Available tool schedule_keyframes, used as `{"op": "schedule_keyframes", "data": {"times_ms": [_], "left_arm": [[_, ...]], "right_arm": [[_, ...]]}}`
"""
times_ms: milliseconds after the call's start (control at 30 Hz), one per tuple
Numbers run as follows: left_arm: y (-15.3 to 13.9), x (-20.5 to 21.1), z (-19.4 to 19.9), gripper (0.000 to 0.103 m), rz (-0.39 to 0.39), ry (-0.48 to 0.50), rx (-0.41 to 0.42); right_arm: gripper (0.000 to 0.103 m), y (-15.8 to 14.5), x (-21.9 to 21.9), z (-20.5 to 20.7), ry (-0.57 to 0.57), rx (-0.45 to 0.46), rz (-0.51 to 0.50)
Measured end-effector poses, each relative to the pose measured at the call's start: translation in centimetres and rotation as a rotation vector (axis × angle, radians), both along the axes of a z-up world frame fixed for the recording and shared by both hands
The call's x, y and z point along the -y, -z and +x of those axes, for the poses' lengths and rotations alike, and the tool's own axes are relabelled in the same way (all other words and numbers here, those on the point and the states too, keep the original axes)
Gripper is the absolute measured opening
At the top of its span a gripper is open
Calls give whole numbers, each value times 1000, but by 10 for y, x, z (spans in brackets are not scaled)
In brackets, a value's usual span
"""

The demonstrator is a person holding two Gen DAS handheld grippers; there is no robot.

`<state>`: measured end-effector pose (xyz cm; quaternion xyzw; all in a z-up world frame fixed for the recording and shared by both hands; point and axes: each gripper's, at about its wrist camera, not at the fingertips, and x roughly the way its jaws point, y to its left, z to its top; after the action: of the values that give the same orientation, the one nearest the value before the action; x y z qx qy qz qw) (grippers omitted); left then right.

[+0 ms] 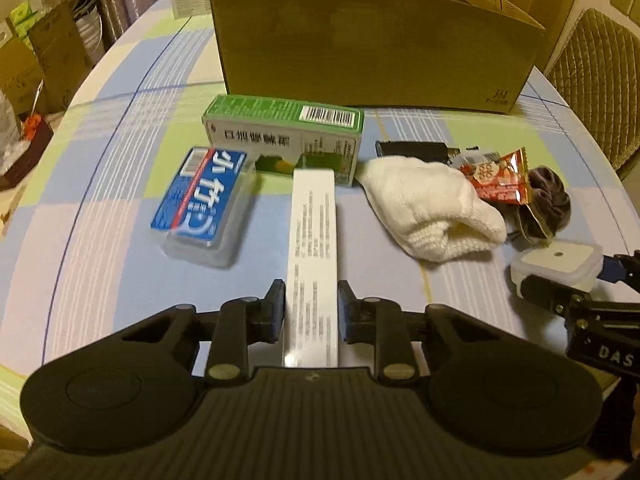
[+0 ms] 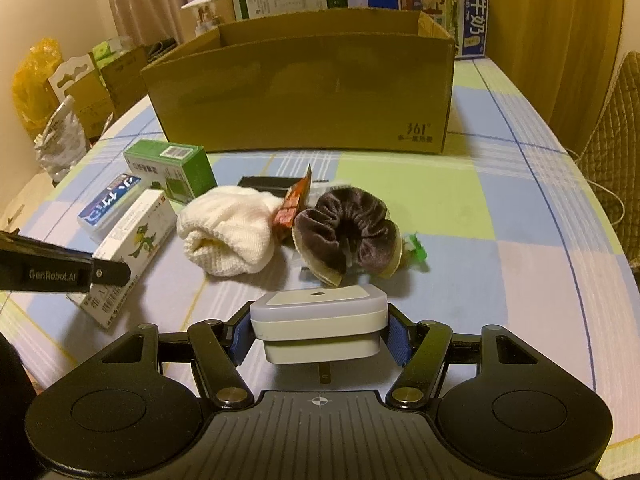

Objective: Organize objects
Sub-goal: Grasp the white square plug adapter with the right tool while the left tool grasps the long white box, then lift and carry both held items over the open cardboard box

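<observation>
Both hand-held grippers loaded, cardboard box open at the far side of the bench.

Left hand-held gripper (image 1: 311, 312): pads pinching a long white carton (image 1: 313, 256), its far end near the green box (image 1: 286, 132). Right hand-held gripper (image 2: 319, 334): clamped on a white plug-in adapter (image 2: 319, 320). Loose on the checked bench (image 2: 500, 216): blue-labelled clear case (image 1: 204, 204), white sock (image 2: 228, 230), red snack packet (image 1: 498, 178), brown scrunchie (image 2: 348, 228), black item behind the sock. Cardboard box (image 2: 304, 96) upright beyond them all.
</observation>
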<state>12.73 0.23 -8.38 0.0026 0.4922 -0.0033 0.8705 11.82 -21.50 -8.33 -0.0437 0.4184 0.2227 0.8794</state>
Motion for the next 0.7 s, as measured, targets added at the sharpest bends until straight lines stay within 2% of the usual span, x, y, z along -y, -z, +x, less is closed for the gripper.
{"op": "schedule_keyframes", "data": {"times_ms": [67, 333, 433, 700], "left_arm": [[0, 2, 6, 27, 6, 8, 11], [15, 5, 28, 27, 17, 33, -25], [16, 5, 26, 21, 12, 41, -20], [0, 0, 8, 21, -32, 34, -10]], "right_arm": [[62, 0, 0, 2, 1, 4, -1], [62, 8, -3, 8, 2, -3, -6], [62, 10, -3, 9, 3, -10, -5], [62, 1, -2, -6, 20, 2, -13]]}}
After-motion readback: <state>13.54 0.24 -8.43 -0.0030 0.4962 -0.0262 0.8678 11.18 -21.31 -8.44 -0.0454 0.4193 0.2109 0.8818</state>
